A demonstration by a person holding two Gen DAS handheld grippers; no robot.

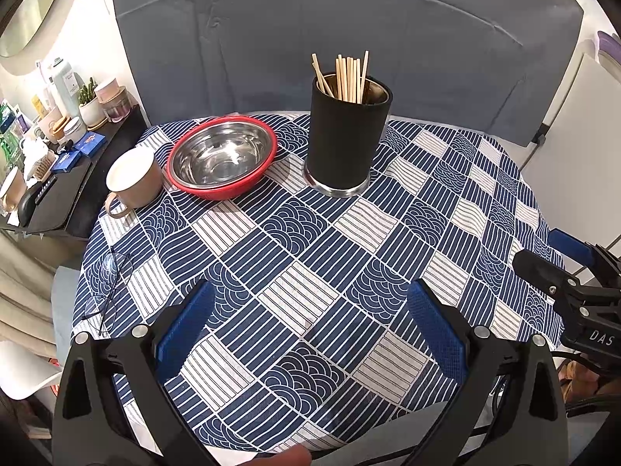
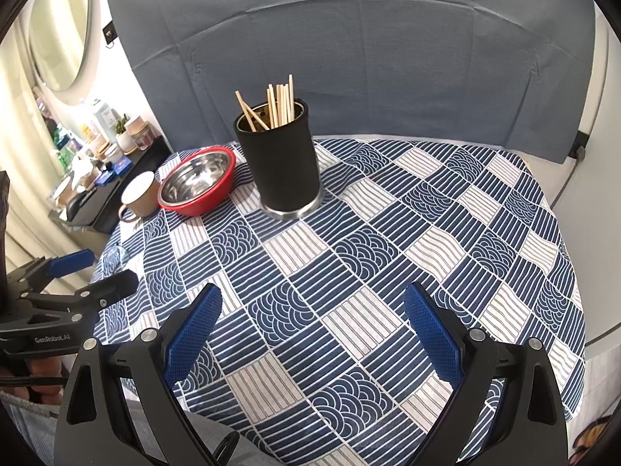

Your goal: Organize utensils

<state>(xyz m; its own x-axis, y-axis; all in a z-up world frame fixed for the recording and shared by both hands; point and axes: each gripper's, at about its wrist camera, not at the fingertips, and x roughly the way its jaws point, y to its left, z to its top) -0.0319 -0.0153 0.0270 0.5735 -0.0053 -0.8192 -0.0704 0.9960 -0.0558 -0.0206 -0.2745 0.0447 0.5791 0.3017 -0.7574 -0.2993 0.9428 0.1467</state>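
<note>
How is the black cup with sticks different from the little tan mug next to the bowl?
The black holder is tall and dark, while the tan mug is short and pale. The black holder has wooden chopsticks poking out the top; nothing sticks out of the tan mug. The tan mug has a side handle; the black holder shows none. Both stand upright on the patterned tablecloth.

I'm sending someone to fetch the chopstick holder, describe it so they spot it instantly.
On the blue patterned tablecloth, look toward the far side. Right of the red bowl stands the black holder, the only tall upright cylinder, with wooden chopsticks sticking out.
</note>
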